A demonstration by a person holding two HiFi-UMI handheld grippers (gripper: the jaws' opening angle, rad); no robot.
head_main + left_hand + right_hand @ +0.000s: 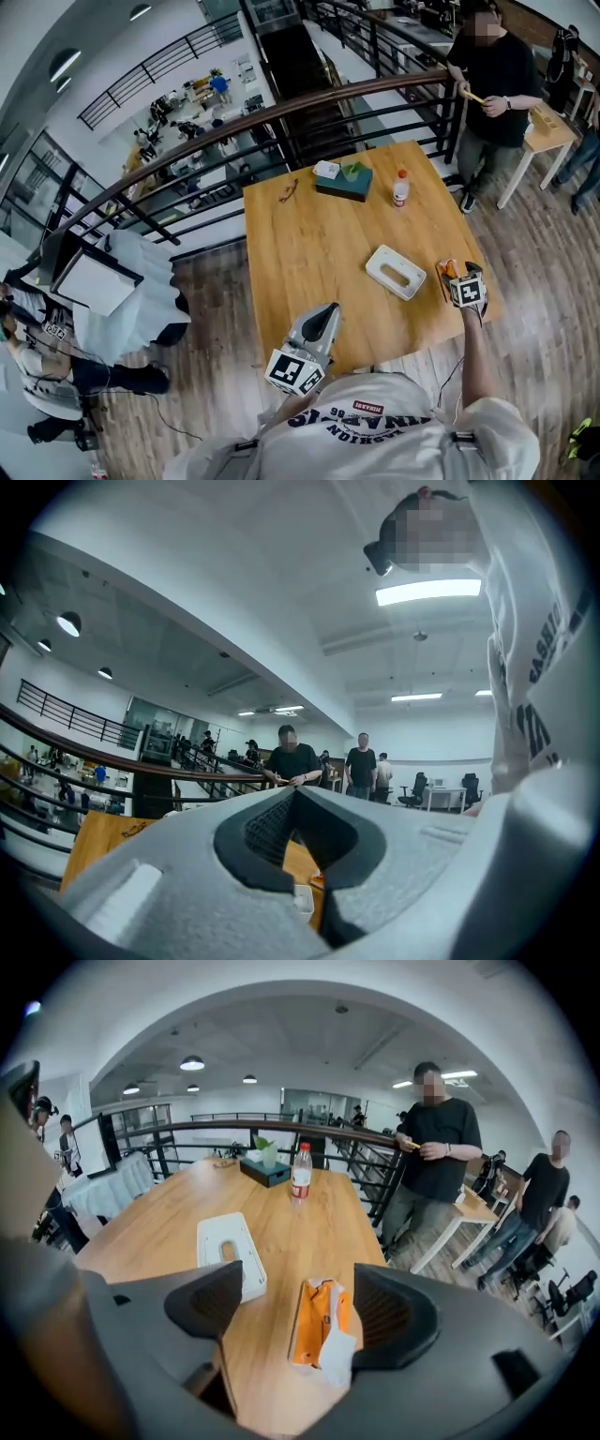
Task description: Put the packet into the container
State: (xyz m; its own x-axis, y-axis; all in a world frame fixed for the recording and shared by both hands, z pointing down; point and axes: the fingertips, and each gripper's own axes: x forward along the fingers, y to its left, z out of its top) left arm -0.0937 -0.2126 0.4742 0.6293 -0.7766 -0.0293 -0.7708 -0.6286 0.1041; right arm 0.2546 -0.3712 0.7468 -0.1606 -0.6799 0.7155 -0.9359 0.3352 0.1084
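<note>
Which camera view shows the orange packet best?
The right gripper view: the packet lies on the table between the open jaws of the right claw. The head view shows it small beside that claw. The left gripper view shows barely a speck.

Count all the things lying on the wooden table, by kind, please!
Orange packet: 1
White container: 1
Bottle: 1
Tissue box: 1
Eyeglasses: 1
Small white object: 1
Total: 6

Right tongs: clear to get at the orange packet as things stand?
Probably yes. The right tongs stand open with the orange packet lying on the table between their jaws, nothing over it; the white container sits apart to the left.
</note>
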